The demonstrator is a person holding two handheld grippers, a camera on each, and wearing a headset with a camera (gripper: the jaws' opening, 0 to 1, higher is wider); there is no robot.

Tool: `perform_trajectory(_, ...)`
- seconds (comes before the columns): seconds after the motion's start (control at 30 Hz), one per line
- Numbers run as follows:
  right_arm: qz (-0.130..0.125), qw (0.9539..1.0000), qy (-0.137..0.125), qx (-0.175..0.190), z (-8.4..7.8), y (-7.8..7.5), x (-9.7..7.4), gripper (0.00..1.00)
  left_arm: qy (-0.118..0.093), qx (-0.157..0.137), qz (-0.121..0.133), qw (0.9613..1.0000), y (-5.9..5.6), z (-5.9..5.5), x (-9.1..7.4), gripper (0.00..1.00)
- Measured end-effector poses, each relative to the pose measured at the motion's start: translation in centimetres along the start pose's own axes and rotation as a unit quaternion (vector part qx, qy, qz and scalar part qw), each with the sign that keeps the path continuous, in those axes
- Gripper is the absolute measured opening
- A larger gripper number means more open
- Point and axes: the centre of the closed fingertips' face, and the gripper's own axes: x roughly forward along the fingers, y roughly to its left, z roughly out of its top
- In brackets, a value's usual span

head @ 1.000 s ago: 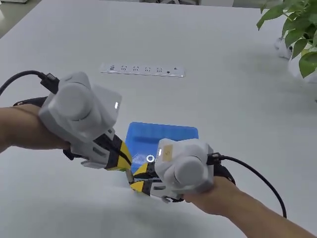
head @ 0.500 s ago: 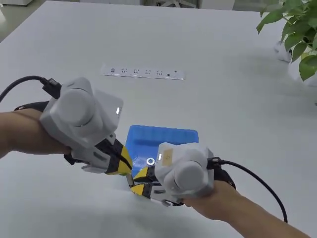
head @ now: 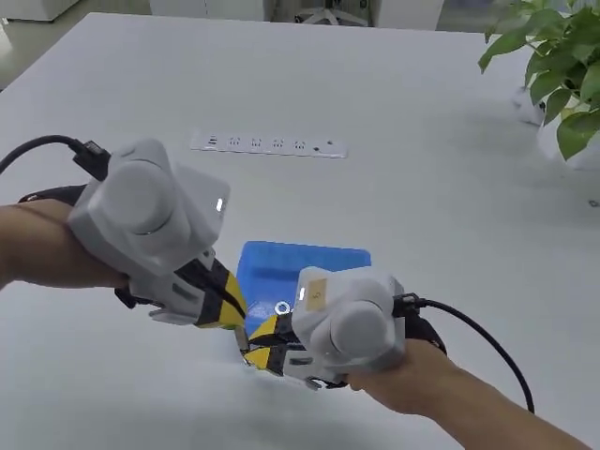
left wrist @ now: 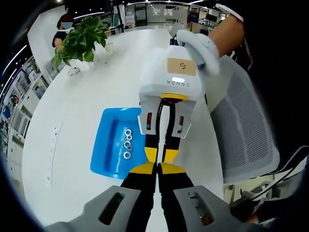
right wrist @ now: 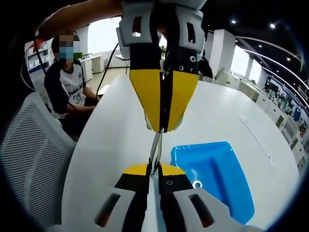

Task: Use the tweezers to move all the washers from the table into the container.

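Clamping tweezers (right wrist: 155, 150) | right hand-held gripper (right wrist: 155, 170) | left hand-held gripper (left wrist: 157, 168) narrow, opposite | container (left wrist: 108, 145), washers (left wrist: 128, 143) beside

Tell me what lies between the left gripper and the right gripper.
The tweezers: thin metal, bridging the gap from the left gripper to the right gripper, in the right gripper view.

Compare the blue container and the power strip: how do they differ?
The container is blue, the power strip white. The container is a broad rimmed tray with washers in it; the power strip is a long thin bar of sockets. In the head view the container lies nearer, the power strip farther off. Both rest flat on the white table.
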Motion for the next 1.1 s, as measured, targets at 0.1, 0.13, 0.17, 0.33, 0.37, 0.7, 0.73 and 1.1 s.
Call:
perform_trajectory(0.1, -0.001, 1.0, -0.004, -0.001, 0.3, 0.1, -0.3, 0.08, -0.007, 0.0, -0.004, 1.0, -0.3, 0.4, -0.3, 0.05)
perform_trajectory(0.13, -0.002, 1.0, -0.002, -0.002, 0.2, 0.1, -0.3, 0.08, -0.019, -0.011, -0.006, 0.9997, -0.2, 0.6, -0.1, 0.05)
perform_trajectory(0.17, -0.001, 1.0, 0.001, -0.003, 0.1, 0.2, -0.2, 0.08, -0.016, -0.01, -0.003, 0.9998, -0.1, 0.4, 0.0, 0.05)
perform_trajectory(0.33, -0.002, 1.0, 0.002, -0.003, -0.1, 0.4, -0.4, 0.08, -0.018, -0.011, -0.001, 0.9998, -0.2, 0.3, 0.2, 0.05)
perform_trajectory(0.37, -0.002, 1.0, 0.002, -0.003, -0.1, 0.4, -0.4, 0.08, -0.017, -0.01, 0.0, 0.9998, -0.2, 0.3, 0.2, 0.05)
perform_trajectory(0.7, -0.003, 1.0, 0.002, -0.005, 0.0, 0.3, -0.4, 0.08, -0.014, -0.008, 0.001, 0.9999, -0.2, 0.1, 0.0, 0.05)
perform_trajectory(0.73, -0.004, 1.0, 0.001, -0.005, 0.1, 0.3, -0.5, 0.08, -0.015, -0.008, 0.002, 0.9999, -0.2, 0.2, -0.1, 0.05)
perform_trajectory(1.1, -0.009, 0.9999, -0.004, -0.011, 1.1, 0.3, -1.3, 0.08, -0.015, 0.0, 0.004, 0.9999, -0.2, 0.9, -1.1, 0.05)
